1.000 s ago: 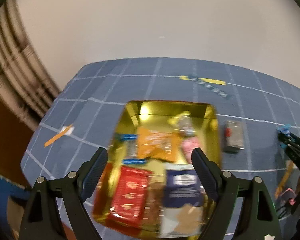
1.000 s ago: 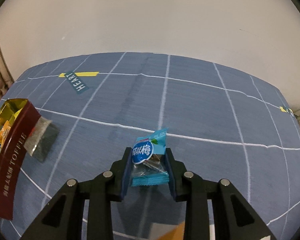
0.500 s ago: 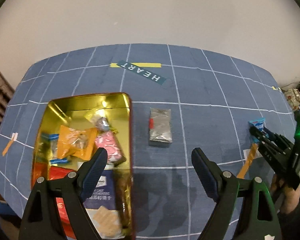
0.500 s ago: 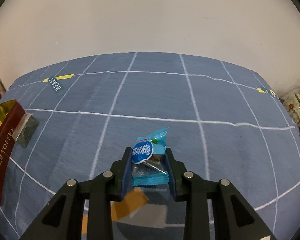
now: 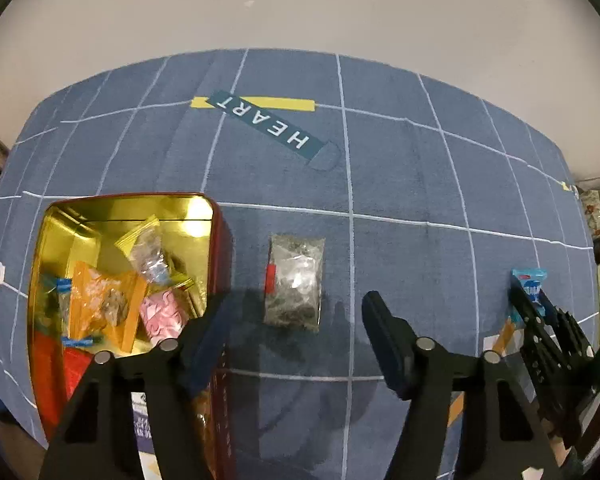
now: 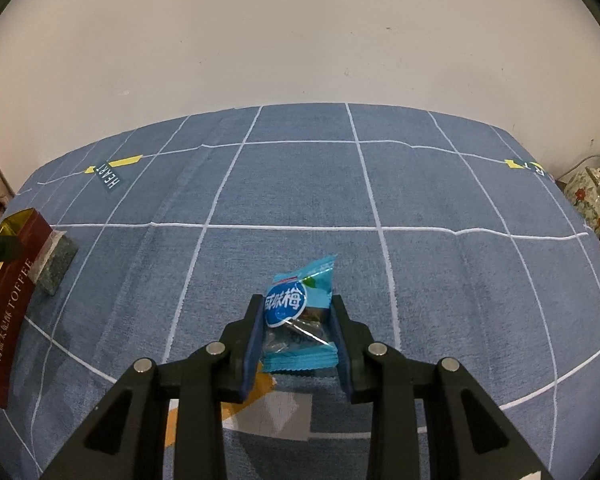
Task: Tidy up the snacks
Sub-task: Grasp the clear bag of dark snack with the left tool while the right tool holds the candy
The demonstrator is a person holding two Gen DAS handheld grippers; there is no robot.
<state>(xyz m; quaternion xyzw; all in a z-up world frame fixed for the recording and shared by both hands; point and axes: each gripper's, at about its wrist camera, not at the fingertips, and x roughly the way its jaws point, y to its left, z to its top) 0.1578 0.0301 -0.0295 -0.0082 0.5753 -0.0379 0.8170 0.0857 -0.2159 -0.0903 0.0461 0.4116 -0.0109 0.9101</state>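
One loose packet is what the coming move turns on. From the left wrist view, the left gripper (image 5: 296,334) points steeply down at the blue gridded cloth (image 5: 400,168), and the grey-green clear packet (image 5: 296,278) lies flat just ahead of its fingertips, in line with the gap between them, its long axis running away from the camera. The jaws are closing, about half spread, with nothing pressed between the pads yet; the packet sits beyond the tips. Just left of the packet stands the open toffee tin (image 5: 216,248), gold inside, holding at least six wrapped snacks that overlap too much to count surely. Far right, the right gripper (image 5: 530,300) shows side-on, well apart from the packet, so the left hand is clearly the nearer.

From the right wrist view, the right gripper (image 6: 296,328) is clamped narrowly on one blue plum-candy packet (image 6: 300,312), lifted over the cloth (image 6: 300,184). One tin (image 6: 10,296) sits at the far left edge with the grey packet (image 6: 56,264) beside its wall. Counted overall: two grippers, one tin, one packet loose, one packet held.
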